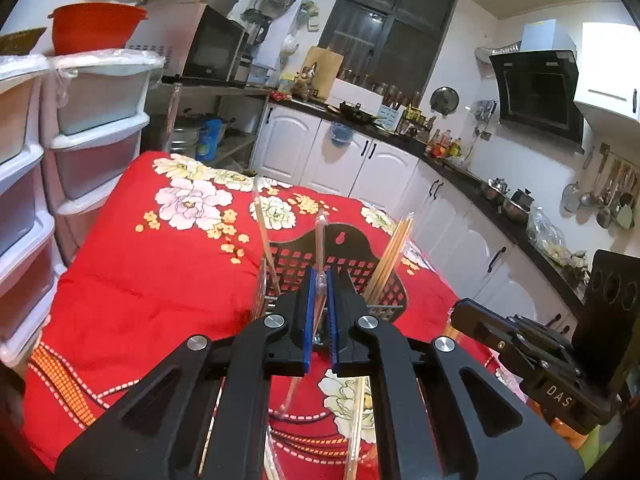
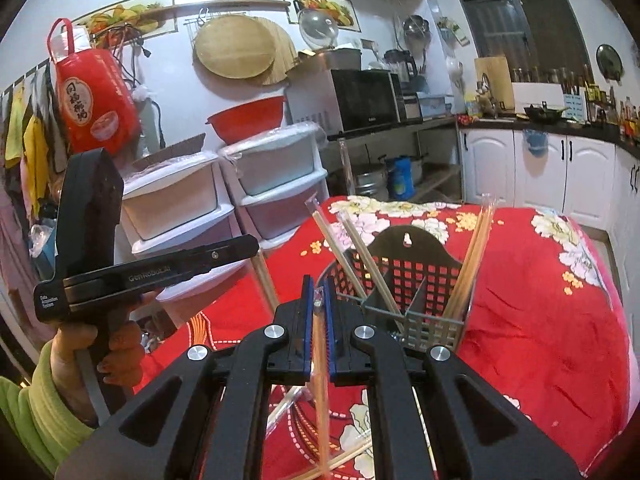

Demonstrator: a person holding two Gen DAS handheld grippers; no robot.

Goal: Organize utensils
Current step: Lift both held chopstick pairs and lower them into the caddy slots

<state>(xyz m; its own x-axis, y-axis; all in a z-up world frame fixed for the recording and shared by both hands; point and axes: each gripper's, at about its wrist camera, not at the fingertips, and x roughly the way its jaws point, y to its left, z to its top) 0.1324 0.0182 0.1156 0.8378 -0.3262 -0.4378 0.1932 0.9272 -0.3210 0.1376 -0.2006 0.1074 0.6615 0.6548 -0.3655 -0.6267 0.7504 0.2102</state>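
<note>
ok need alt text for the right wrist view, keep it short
The right gripper is shut on a plastic-wrapped pair of chopsticks just in front of a dark utensil basket already holding several pairs, on a red floral cloth. At left, a hand holds the left gripper.

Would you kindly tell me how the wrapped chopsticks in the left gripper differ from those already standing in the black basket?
The wrapped chopsticks in the left gripper are clamped between blue pads; the chopsticks in the black lattice basket lean free. The gripped pair hangs outside the black lattice basket; the others stand inside. Both are pale sticks in clear sleeves.
</note>
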